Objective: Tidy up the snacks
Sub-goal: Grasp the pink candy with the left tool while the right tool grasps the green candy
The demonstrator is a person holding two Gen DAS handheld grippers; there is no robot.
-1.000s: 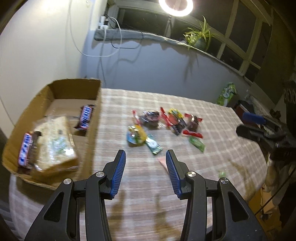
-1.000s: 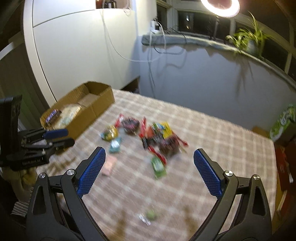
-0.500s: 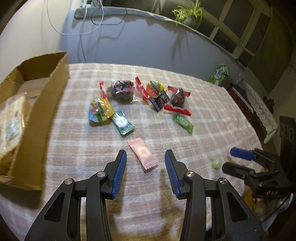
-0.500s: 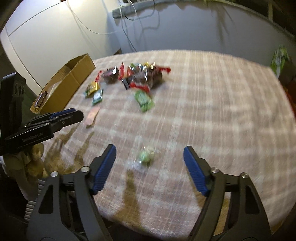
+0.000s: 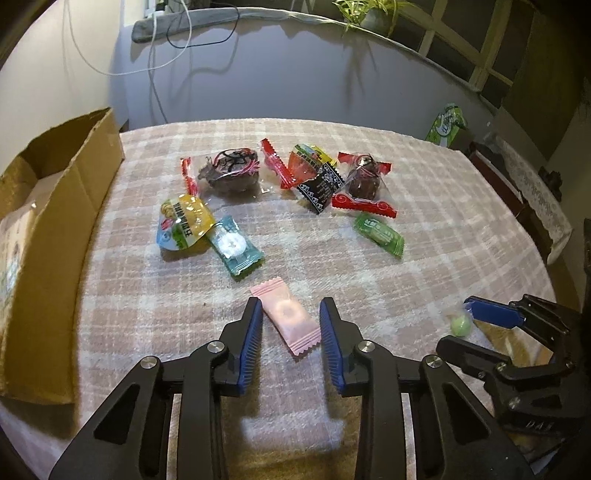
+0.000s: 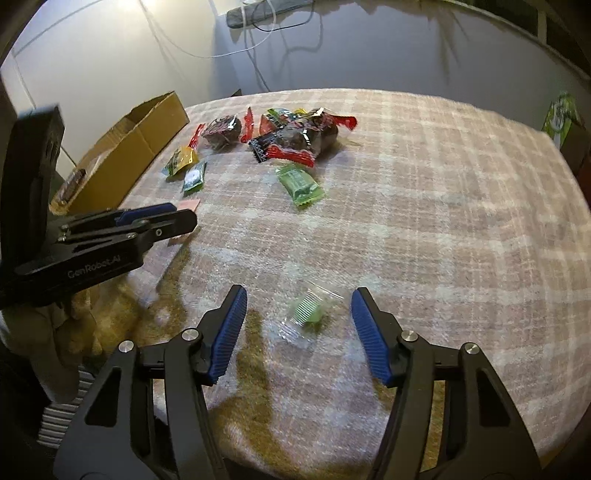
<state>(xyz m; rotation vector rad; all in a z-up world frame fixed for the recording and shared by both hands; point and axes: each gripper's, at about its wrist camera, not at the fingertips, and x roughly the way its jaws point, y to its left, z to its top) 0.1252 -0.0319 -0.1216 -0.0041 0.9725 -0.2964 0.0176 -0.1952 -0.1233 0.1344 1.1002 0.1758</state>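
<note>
Checked tabletop (image 5: 424, 258): most snacks lie loose beside my cardboard box (image 5: 66, 206), few inside. Left gripper (image 5: 291, 332) jaws closing around pink candy (image 5: 288, 321); right gripper (image 6: 297, 325) jaws closing, straddling green candy (image 6: 308, 312), neither gripped.

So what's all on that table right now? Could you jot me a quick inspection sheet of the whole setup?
Surface: round table under a pink plaid cloth.
Job's things: loose wrapped snacks in a cluster; pink candy; small green candy; cardboard box at the left edge, packets inside.
Clutter: green carton beyond the table.
Grippers: left gripper straddles the pink candy, jaws have just been closing, pads not yet pressing; right gripper straddles the green candy, jaws have just been closing, clear gaps either side.
Cables: white and black cables down the wall.
Surroundings: windowsill with potted plant.
</note>
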